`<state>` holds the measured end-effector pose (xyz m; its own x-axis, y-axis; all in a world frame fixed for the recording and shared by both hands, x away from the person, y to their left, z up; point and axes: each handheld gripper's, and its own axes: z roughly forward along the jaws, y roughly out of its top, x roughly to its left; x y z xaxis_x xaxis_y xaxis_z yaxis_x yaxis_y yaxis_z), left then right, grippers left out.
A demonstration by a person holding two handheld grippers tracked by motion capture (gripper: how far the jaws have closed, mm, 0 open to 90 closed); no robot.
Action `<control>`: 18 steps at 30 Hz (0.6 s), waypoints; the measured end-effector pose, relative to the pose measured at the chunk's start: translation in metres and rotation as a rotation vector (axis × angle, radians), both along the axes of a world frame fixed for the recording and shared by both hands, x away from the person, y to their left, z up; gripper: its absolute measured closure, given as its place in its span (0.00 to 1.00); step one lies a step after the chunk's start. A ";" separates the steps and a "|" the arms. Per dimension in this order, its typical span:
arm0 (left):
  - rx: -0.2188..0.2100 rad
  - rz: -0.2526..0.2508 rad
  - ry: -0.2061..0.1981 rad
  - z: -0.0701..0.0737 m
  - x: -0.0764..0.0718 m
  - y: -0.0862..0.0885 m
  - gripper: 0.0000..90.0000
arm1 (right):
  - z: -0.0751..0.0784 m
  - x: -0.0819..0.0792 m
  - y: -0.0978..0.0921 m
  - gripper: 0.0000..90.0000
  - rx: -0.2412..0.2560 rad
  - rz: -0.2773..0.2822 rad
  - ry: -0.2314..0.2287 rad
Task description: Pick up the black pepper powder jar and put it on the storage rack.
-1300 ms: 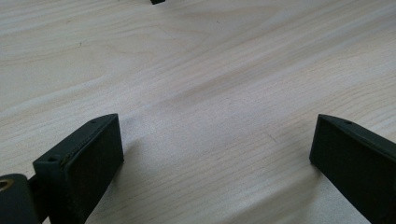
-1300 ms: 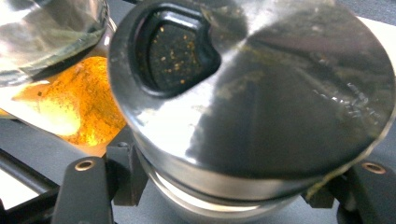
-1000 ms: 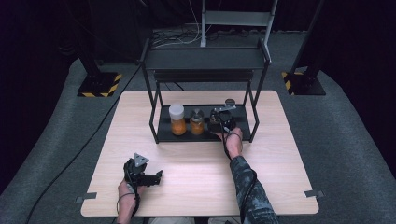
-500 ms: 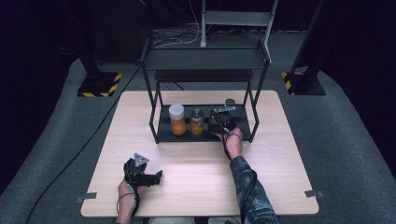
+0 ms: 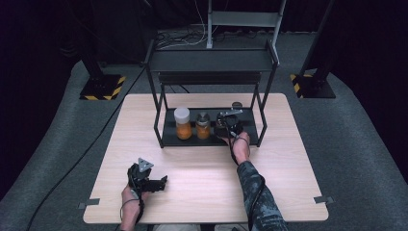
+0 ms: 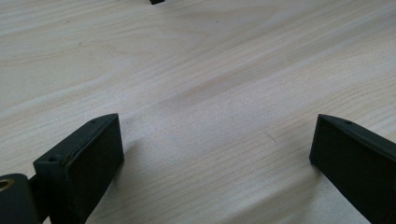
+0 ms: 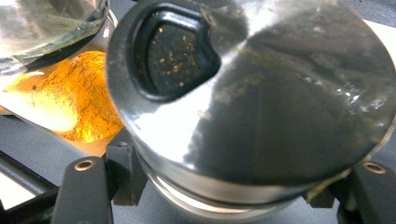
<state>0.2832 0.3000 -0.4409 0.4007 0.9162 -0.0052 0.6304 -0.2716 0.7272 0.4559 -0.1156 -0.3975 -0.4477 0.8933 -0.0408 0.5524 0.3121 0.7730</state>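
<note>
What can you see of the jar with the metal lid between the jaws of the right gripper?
The jar has a shiny round metal lid with a dark, rounded opening flecked with orange powder. Below the lid a pale rim shows. It stands upright on the rack's lower shelf, with the right gripper closed around it, one jaw on each side.

Left tool (image 5: 161, 182): black body, grey three-cornered plate on top, thin black cable looping back along the wrist. Its jaws are flat black blocks with bevelled ends, each with a small screw hole near the tip.

Right tool (image 5: 226, 126): black, grey plate on top, black cable trailing down the forearm. Brass-ringed screw holes at jaw bases.

Right sleeve (image 5: 257, 195): dark mottled camouflage-like pattern.
</note>
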 end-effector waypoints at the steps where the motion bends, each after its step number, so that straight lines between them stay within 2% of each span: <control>1: 0.000 0.000 0.000 0.000 0.000 0.000 0.03 | 0.000 0.000 0.000 0.34 0.000 0.000 0.000; 18: 0.001 0.000 0.000 0.000 0.000 0.000 0.03 | 0.001 0.000 0.000 0.34 -0.003 0.003 0.006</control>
